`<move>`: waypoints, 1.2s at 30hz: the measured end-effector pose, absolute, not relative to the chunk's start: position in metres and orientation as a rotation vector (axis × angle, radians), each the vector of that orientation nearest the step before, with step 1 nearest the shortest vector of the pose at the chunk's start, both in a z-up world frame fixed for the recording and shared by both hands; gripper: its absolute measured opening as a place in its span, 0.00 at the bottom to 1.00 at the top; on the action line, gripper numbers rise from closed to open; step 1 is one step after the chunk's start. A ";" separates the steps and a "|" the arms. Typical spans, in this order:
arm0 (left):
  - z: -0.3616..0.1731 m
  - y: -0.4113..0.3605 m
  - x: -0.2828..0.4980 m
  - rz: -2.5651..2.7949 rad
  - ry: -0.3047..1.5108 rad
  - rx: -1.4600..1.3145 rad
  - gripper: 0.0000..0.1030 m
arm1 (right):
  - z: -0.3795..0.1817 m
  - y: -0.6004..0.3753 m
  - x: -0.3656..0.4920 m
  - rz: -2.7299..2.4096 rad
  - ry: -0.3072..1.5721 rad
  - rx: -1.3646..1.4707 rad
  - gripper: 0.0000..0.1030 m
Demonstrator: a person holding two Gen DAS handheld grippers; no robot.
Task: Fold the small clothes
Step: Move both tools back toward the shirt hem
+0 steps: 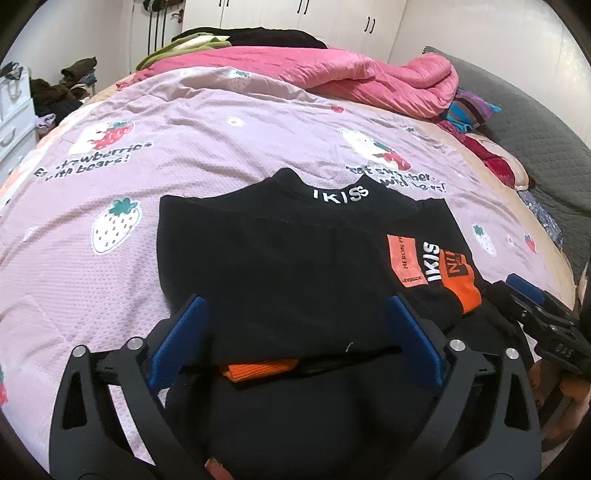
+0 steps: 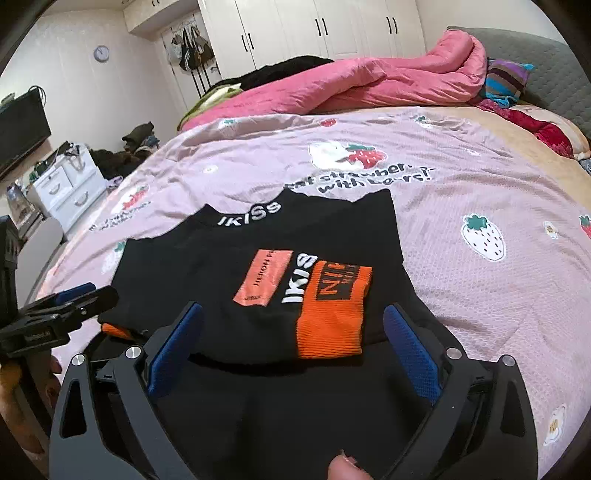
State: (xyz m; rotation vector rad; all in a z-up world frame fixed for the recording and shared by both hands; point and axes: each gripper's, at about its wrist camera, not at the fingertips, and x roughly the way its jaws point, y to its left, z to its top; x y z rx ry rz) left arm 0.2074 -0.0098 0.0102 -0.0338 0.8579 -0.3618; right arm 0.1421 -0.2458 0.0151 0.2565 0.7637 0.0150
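Note:
A small black top (image 1: 288, 258) with white "IKISS" lettering lies folded on the pink strawberry bedspread (image 1: 110, 288). Its sleeves are folded in, showing one orange cuff (image 1: 467, 295) at the right and another (image 1: 258, 369) at the near edge. My left gripper (image 1: 295, 302) hovers open over the top's near left part, with its blue pads clear of the cloth. My right gripper (image 2: 293, 310) is open over the near right part, astride the orange cuff (image 2: 332, 325) and the top (image 2: 258, 236). Each gripper shows in the other's view, the right gripper (image 1: 513, 290) and the left gripper (image 2: 85, 293).
A rumpled pink quilt (image 2: 351, 85) and dark clothes lie at the far side of the bed. A grey headboard (image 1: 535, 122) and striped cloth (image 2: 506, 77) are at the right. White drawers (image 2: 70, 188), a television (image 2: 22, 125) and wardrobes (image 2: 332, 26) stand beyond. A thumb (image 2: 343, 469) shows at the bottom.

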 end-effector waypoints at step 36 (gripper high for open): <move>0.031 0.010 0.149 -0.334 0.785 -0.080 0.91 | 0.052 -0.248 0.077 0.028 0.681 0.275 0.96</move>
